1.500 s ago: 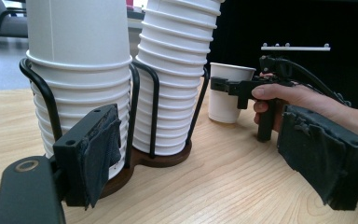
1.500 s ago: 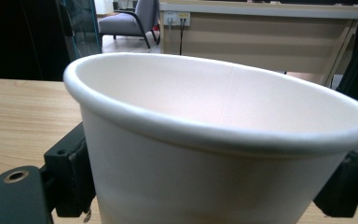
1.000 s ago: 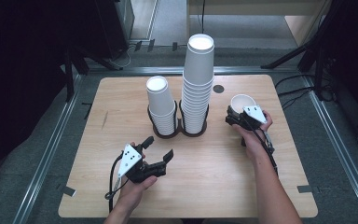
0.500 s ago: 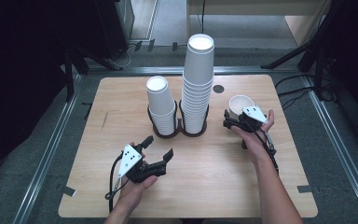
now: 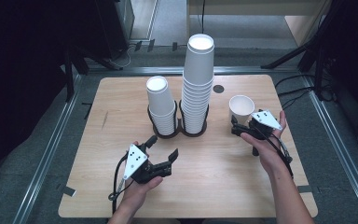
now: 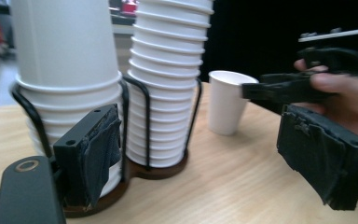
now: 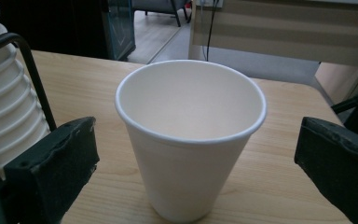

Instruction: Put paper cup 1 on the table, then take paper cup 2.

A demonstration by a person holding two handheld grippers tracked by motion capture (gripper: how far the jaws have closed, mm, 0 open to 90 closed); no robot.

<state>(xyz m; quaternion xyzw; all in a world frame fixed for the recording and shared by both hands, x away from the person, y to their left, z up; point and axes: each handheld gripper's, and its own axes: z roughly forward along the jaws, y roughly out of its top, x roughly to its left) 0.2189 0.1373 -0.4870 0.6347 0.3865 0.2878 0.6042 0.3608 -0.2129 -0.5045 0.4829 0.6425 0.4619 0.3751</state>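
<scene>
A single white paper cup (image 5: 241, 109) stands upright and empty on the right of the wooden table (image 5: 214, 186). My right gripper (image 5: 240, 133) sits just in front of it. Its jaws have just been opening and now stand wide, and in the right gripper view the cup (image 7: 191, 140) is between the pads without touching them. My left gripper (image 5: 163, 146) rests near the front left, open and holding nothing. It faces a short cup stack (image 6: 65, 56) and a tall cup stack (image 6: 168, 70), with the single cup (image 6: 226, 102) beyond them.
The short stack (image 5: 161, 105) and tall stack (image 5: 198, 79) stand in a black wire holder (image 5: 177, 133) at the table's middle. A dark round hole (image 5: 218, 88) lies behind the tall stack. Metal rails run along both table sides.
The right gripper has opened, let go of the single cup and drawn back a little toward the person. The cup now stands free on the table. The left gripper has stayed put.
</scene>
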